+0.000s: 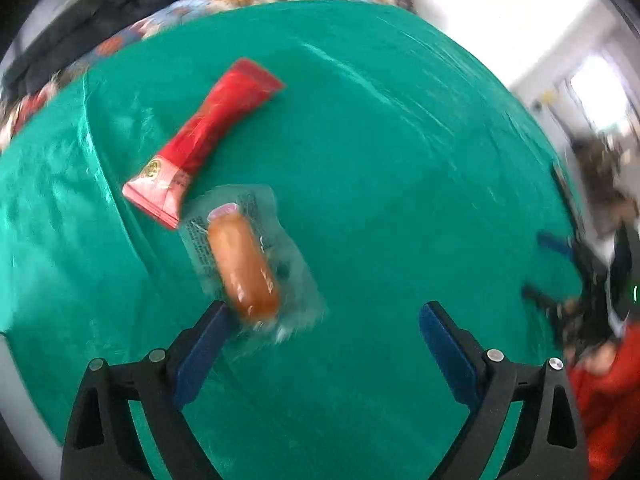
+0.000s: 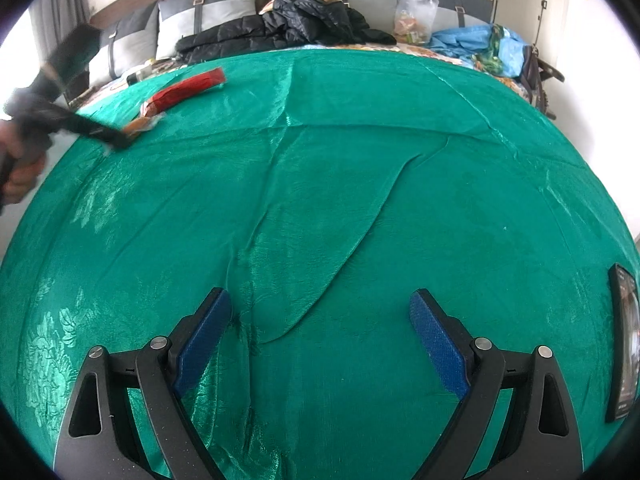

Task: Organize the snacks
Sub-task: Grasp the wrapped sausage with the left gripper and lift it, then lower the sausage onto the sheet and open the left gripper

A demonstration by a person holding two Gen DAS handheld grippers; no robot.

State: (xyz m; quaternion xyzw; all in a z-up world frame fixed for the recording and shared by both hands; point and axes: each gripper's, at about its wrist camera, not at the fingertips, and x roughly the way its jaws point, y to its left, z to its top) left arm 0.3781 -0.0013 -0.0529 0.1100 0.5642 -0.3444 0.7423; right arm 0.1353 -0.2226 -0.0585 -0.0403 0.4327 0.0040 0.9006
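A red snack packet (image 1: 208, 132) lies aslant on the green cloth (image 1: 400, 180). Just below it is a sausage in a clear wrapper (image 1: 244, 264). My left gripper (image 1: 325, 308) is open above the cloth. The sausage's near end is right at the tip of its left finger (image 1: 200, 356), and I cannot tell if they touch; the space towards the right finger holds nothing. In the right wrist view the same packet (image 2: 180, 92) and sausage (image 2: 140, 124) sit at the far left, with the blurred left gripper (image 2: 116, 140) over them. My right gripper (image 2: 319, 295) is open over bare wrinkled cloth.
A dark phone-like slab (image 2: 622, 340) lies at the cloth's right edge. Beyond the cloth's far edge are a black jacket (image 2: 300, 20), a clear bag of snacks (image 2: 416, 12), a blue bag (image 2: 480, 44) and grey cushions. A hand (image 2: 24, 176) holds the left gripper.
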